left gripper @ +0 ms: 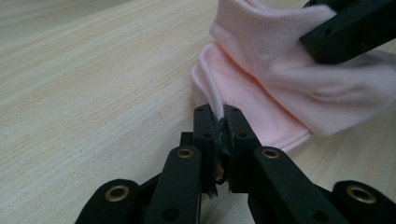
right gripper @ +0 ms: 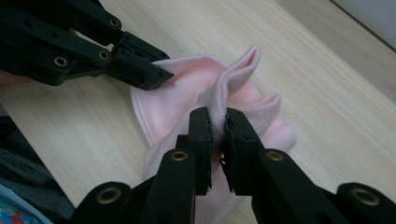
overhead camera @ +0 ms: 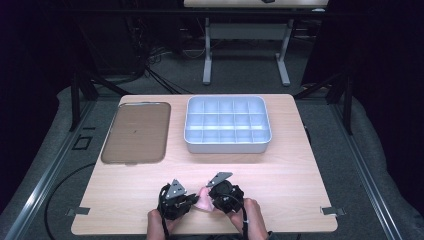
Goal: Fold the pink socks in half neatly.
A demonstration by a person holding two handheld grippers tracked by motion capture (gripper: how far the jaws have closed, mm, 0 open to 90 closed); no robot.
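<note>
A pink cloth (overhead camera: pixel 202 200) lies bunched near the table's front edge, between the two grippers. My left gripper (overhead camera: pixel 192 199) is shut on a thin edge of the pink cloth (left gripper: pixel 261 74); its jaws (left gripper: pixel 218 114) pinch the hem. My right gripper (overhead camera: pixel 211 196) is shut on a raised fold of the pink cloth (right gripper: pixel 187 100), with its tips (right gripper: pixel 216 116) pressed on the fabric. In the left gripper view the other gripper's jaw shows at top right on the cloth. In the right gripper view the other gripper's jaws reach in from the top left and touch the cloth's edge.
A grey divided tray (overhead camera: pixel 227 125) with several compartments stands at the middle back of the wooden table (overhead camera: pixel 280 180). A flat brown tray (overhead camera: pixel 137 132) lies at the back left. Cables trail from both grippers toward the person's hands (overhead camera: pixel 252 220).
</note>
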